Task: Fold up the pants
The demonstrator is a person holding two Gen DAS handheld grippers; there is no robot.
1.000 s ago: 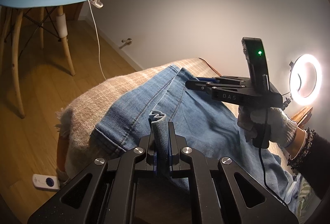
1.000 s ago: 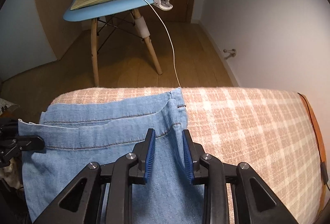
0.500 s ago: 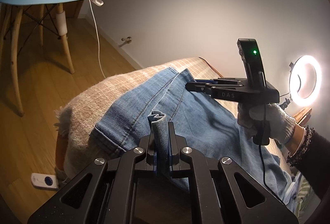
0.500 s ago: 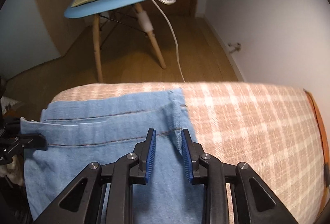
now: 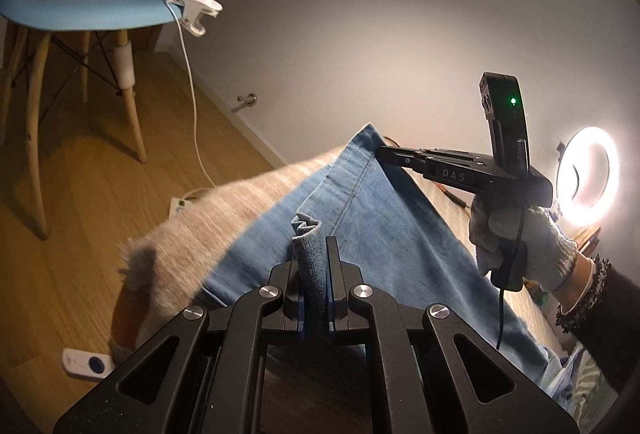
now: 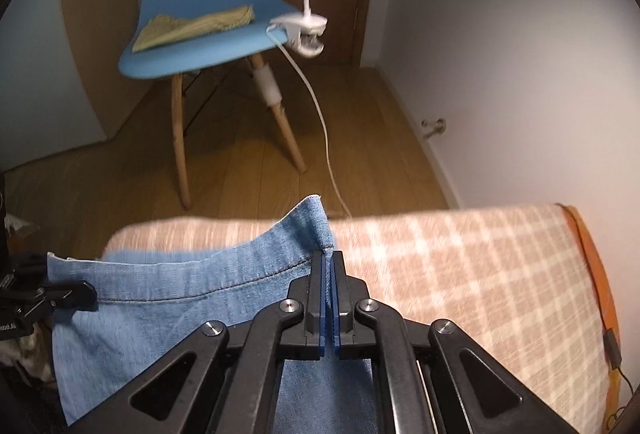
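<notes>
Gripping a bunched fold of denim, the left gripper (image 5: 313,254) has its jaws pinched narrow on the blue pants (image 5: 384,234). The right gripper (image 6: 330,274) is likewise closed tight on an edge of the same garment, a raised peak of cloth standing just beyond its tips. Pants lie spread on a plaid blanket (image 6: 460,274), one edge lifted off it between the two tools. A gloved right hand (image 5: 516,238) holds the right tool's handle. Behind: blue chair (image 6: 204,6) carrying striped folded cloth (image 6: 192,28), clip lamp (image 6: 302,30) clamped to its seat, ring light (image 5: 588,176) glowing.
</notes>
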